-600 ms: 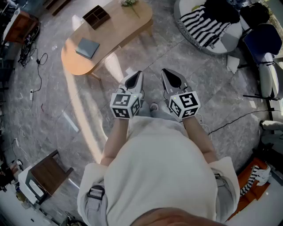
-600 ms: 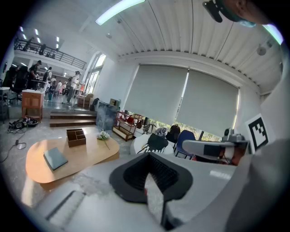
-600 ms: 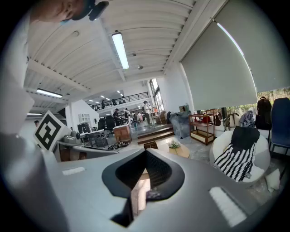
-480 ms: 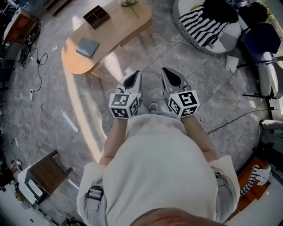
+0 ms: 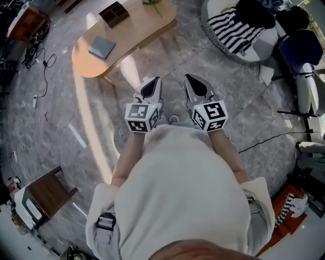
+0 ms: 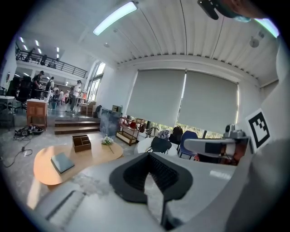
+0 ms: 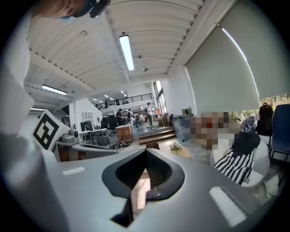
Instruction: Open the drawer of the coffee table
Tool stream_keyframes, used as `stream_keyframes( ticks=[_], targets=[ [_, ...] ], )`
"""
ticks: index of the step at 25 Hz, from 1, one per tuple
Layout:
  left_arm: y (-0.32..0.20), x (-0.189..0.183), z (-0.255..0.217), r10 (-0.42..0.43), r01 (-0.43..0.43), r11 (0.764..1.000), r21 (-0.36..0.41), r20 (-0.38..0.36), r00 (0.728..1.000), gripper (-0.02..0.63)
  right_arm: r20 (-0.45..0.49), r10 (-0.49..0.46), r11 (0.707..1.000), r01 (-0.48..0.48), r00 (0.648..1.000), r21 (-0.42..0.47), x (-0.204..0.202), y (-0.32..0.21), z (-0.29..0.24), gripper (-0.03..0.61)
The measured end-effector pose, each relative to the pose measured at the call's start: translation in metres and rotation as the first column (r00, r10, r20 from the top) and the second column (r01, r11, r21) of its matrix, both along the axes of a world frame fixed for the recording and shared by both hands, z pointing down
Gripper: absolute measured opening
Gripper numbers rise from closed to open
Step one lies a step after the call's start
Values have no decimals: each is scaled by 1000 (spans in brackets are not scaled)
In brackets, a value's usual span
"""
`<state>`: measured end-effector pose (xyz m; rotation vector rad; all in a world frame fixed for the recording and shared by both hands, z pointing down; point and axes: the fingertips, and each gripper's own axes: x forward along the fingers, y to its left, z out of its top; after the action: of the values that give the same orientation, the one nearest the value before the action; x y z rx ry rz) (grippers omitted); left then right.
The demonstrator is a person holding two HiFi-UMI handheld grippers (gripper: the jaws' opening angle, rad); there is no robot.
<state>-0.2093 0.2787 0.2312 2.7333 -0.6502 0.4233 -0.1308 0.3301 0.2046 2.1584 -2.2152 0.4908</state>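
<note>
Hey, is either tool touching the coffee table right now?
No, the left tool and the right tool are both held over the floor, apart from the coffee table.

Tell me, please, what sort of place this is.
Likely a lounge corner of an open-plan office: a low wooden coffee table, a striped cushion on a round seat, desks and people beyond.

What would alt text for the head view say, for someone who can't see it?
Seen from above, a person holds the left tongs and right tongs, both shut and empty, over a grey stone floor. Ahead stands a wooden coffee table bearing a grey book and a dark box.
</note>
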Motion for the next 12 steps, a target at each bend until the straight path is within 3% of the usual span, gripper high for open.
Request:
stream_keyframes(
  ticks=[12],
  targets=[
    [-24, -10, 11, -71, 71, 997, -21, 6, 997, 0, 43, -29, 999, 28, 999, 25, 6, -15, 0, 1]
  ],
)
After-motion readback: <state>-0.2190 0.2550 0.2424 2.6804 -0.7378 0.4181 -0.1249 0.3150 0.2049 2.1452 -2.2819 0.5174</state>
